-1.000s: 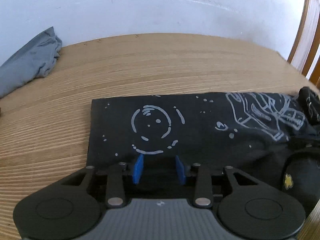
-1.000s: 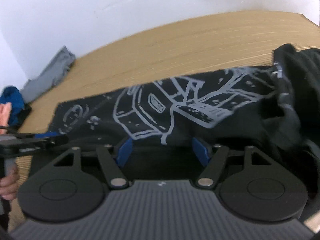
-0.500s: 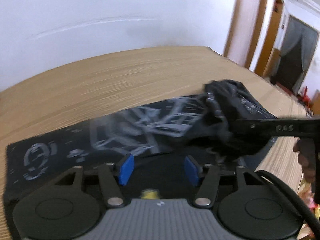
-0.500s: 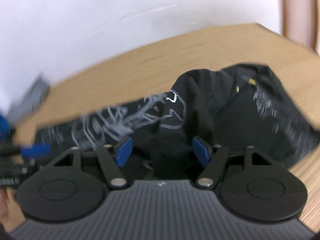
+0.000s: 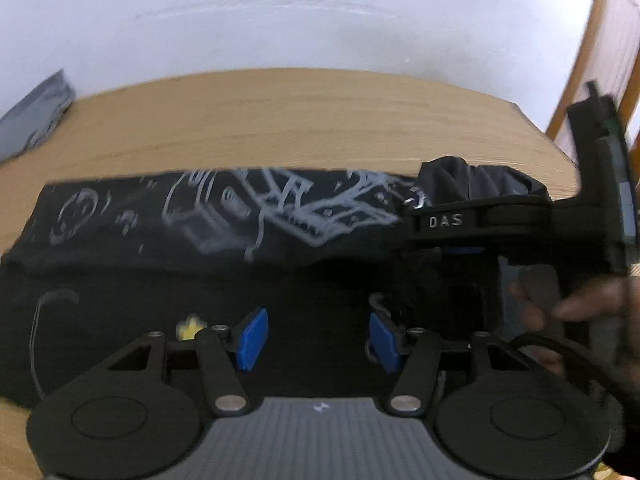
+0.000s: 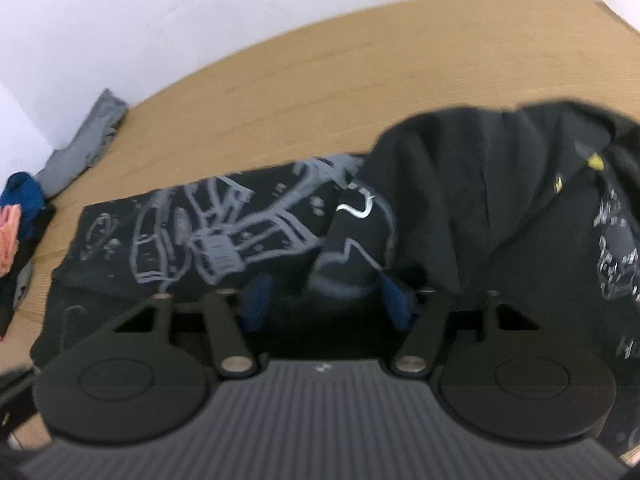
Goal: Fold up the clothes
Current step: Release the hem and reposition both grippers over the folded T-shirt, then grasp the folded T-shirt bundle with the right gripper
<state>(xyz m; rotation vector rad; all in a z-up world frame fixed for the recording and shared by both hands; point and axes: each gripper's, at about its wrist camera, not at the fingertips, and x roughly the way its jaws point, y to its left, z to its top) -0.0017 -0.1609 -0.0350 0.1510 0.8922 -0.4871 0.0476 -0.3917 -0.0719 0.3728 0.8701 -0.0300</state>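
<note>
A black T-shirt (image 5: 224, 216) with a white astronaut print lies folded lengthwise across the wooden table (image 5: 280, 120). Its right end is bunched up in loose folds (image 6: 480, 184). My left gripper (image 5: 318, 340) hovers open over the shirt's plain near strip, with nothing between its blue pads (image 5: 252, 340). My right gripper (image 6: 326, 300) is closing, with a raised fold of the shirt (image 6: 348, 256) between its still-apart pads (image 6: 394, 304). From the left wrist view the right gripper (image 5: 440, 232) reaches in from the right, over the bunched end.
A grey garment (image 6: 88, 140) lies at the far left against the white wall. Blue and pink clothes (image 6: 18, 208) are heaped at the left table edge. A hand (image 5: 580, 312) grips the right tool's handle. A wooden door frame (image 5: 600, 60) stands at the right.
The left gripper slid right along the shirt and its jaws widened. The right gripper moved right to the bunched end, where a fold now stands between its pads.
</note>
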